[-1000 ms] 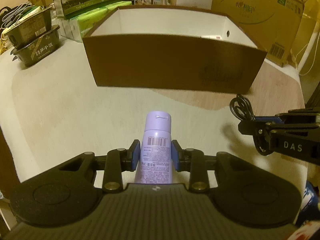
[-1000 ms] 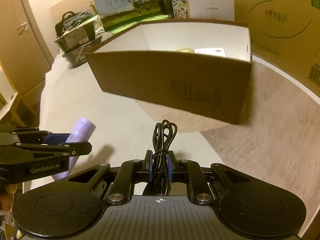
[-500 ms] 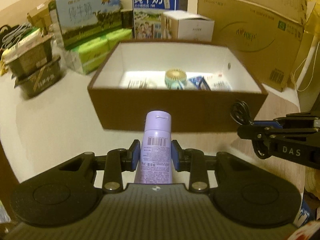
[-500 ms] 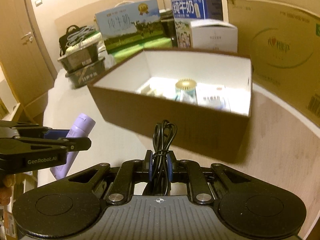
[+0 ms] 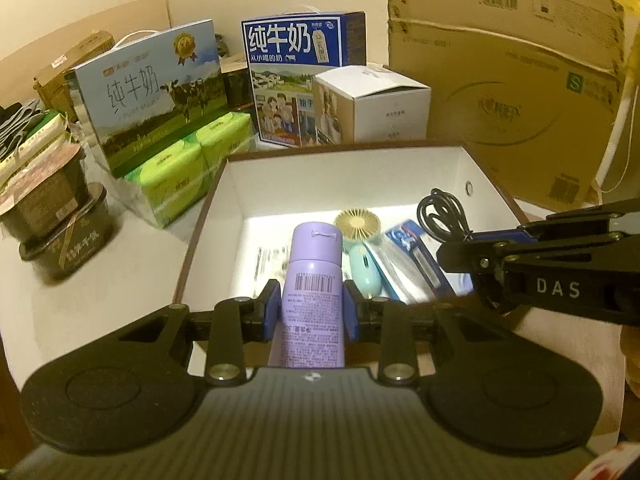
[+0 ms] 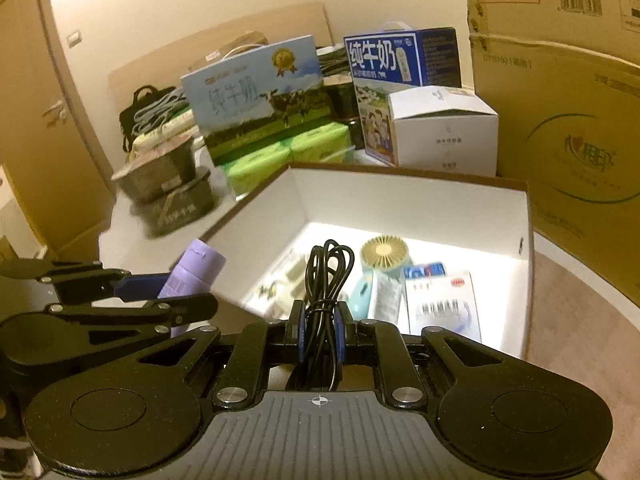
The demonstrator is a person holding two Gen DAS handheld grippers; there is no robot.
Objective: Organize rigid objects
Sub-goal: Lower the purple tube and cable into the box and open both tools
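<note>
My left gripper (image 5: 311,312) is shut on a purple bottle (image 5: 314,280) with a barcode label and holds it over the near edge of the open brown box (image 5: 404,176). My right gripper (image 6: 320,332) is shut on a coiled black cable (image 6: 326,280), also above the box's near edge. The right gripper and cable (image 5: 442,212) show at the right of the left wrist view. The left gripper with the bottle (image 6: 192,272) shows at the left of the right wrist view. Inside the white-lined box (image 6: 400,208) lie a small teal hand fan (image 5: 360,240), a toothpaste-like packet and a card.
Behind the box stand milk cartons (image 5: 296,80), green tissue packs (image 5: 184,168), a white carton (image 5: 372,108) and a large cardboard box (image 5: 508,80). Stacked dark food bowls (image 5: 52,216) sit at the left on the pale table.
Both grippers have risen and moved forward with their loads. They went from low in front of the box wall to above its near edge, so the box's inside now shows.
</note>
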